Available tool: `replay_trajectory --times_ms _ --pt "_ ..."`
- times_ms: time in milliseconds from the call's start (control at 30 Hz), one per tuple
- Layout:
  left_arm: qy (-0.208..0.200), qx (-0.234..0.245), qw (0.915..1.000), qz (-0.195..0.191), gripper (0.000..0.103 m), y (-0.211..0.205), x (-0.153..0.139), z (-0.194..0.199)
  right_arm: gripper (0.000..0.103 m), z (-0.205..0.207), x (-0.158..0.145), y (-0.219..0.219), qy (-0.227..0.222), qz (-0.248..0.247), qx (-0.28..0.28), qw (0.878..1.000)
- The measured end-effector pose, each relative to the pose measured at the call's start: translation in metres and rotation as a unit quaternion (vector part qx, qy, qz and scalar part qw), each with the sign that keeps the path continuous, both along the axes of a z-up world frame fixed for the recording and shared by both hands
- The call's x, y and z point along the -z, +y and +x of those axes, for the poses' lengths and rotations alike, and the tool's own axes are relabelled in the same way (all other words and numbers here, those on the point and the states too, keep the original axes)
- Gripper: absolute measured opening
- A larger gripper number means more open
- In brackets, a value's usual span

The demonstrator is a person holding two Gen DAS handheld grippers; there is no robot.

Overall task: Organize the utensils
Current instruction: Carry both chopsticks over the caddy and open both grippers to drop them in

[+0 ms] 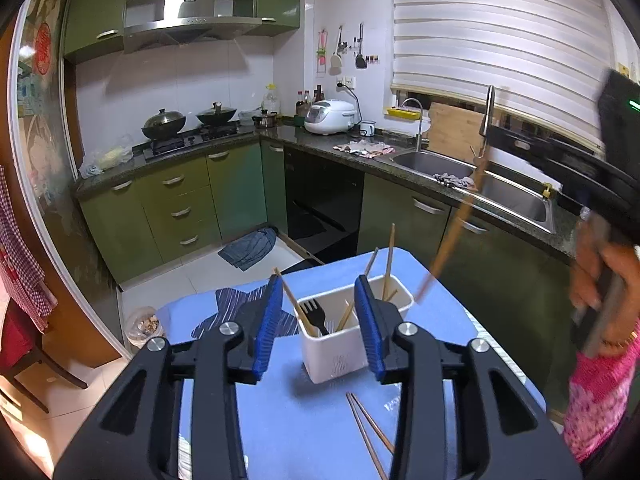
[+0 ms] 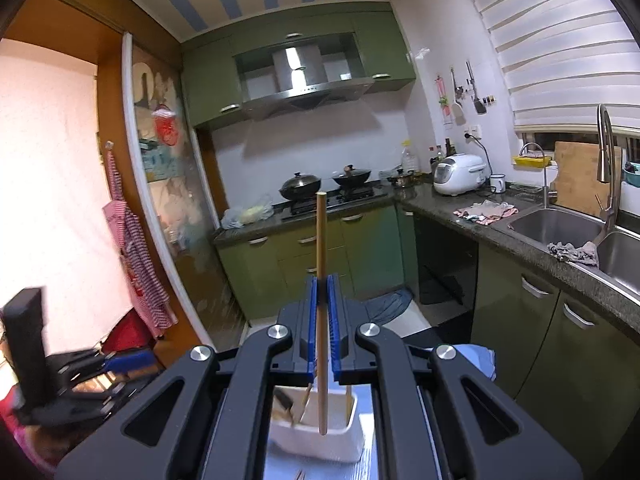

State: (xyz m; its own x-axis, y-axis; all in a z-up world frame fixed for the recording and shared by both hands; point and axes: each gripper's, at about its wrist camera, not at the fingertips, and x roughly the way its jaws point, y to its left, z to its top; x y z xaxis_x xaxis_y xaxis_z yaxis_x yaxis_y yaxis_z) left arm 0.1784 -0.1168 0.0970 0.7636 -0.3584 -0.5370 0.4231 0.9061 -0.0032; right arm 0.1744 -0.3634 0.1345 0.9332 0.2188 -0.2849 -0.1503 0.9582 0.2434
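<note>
A white utensil holder (image 1: 338, 338) stands on the blue table (image 1: 304, 420). It holds a black fork (image 1: 314, 314) and several wooden chopsticks (image 1: 388, 258). My left gripper (image 1: 318, 312) is open, its blue pads on either side of the holder and just short of it. Two chopsticks (image 1: 368, 432) lie on the table below it. My right gripper (image 2: 322, 312) is shut on one wooden chopstick (image 2: 321, 248), held upright with its lower tip above the holder (image 2: 320, 436). That chopstick (image 1: 452, 232) also shows slanting in the left wrist view.
A dark striped cloth (image 1: 236, 304) lies on the table's far left. Green cabinets, a stove with two woks (image 1: 188, 120), a rice cooker (image 1: 330, 116) and a double sink (image 1: 472, 172) line the kitchen behind. A small bin (image 1: 142, 326) stands on the floor.
</note>
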Motion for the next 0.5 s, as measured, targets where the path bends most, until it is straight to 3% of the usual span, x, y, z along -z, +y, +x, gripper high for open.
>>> replay_trajectory --times_ms 267,500 --pt "0.008 0.001 1.0 0.006 0.036 0.006 0.007 -0.008 0.006 0.06 0.042 0.017 0.044 -0.022 0.009 0.999" --pt "0.024 0.003 0.9997 0.006 0.042 0.007 0.019 -0.01 0.011 0.068 0.08 0.028 0.064 -0.041 -0.001 0.997"
